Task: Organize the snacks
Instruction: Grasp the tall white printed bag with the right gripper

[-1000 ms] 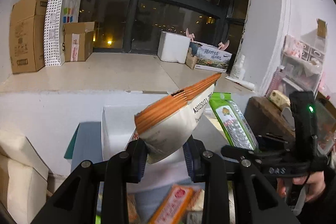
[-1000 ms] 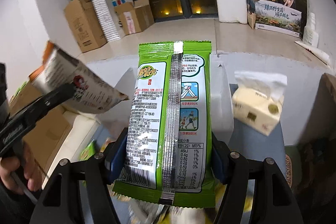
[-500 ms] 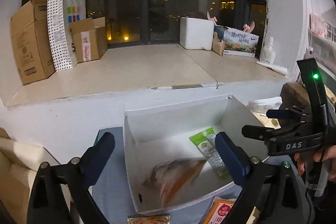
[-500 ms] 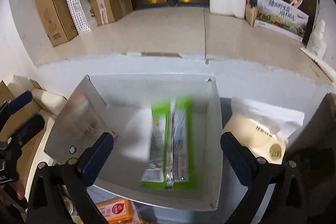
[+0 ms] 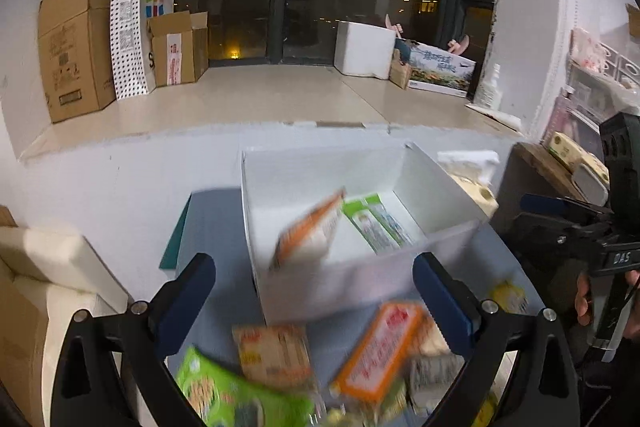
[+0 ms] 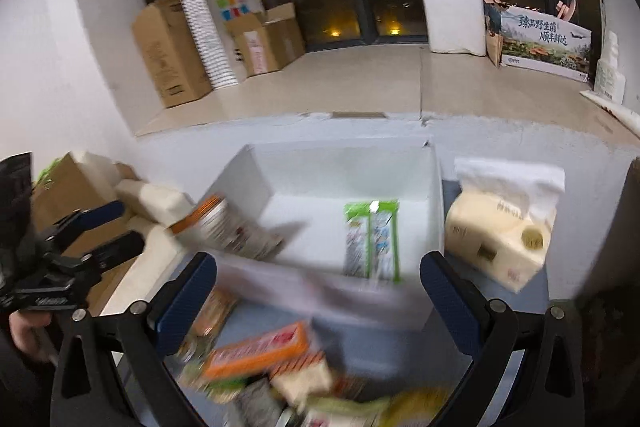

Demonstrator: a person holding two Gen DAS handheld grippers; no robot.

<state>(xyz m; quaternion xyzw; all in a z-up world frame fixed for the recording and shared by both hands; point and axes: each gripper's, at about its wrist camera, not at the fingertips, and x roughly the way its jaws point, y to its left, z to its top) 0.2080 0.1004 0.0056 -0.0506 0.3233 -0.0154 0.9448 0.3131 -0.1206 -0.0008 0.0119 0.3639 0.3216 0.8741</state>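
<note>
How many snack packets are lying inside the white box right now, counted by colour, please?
Green packet: 1
Orange and white packet: 1
Total inside the white box: 2
The loose pile in front of the box is too blurred to count.

The blue-grey table top point(image 5: 216, 227) carries a white open box point(image 5: 436, 187) at its far middle. To the right of the box, just beside its wall, a pack of tissues point(image 6: 500, 239) lies on the table. At the near side, in front of the box, a blurred heap of snack packets lies: an orange packet point(image 5: 378, 355), a green packet point(image 5: 224, 399) to the left, and a pale packet point(image 5: 276, 355) between them.
</note>
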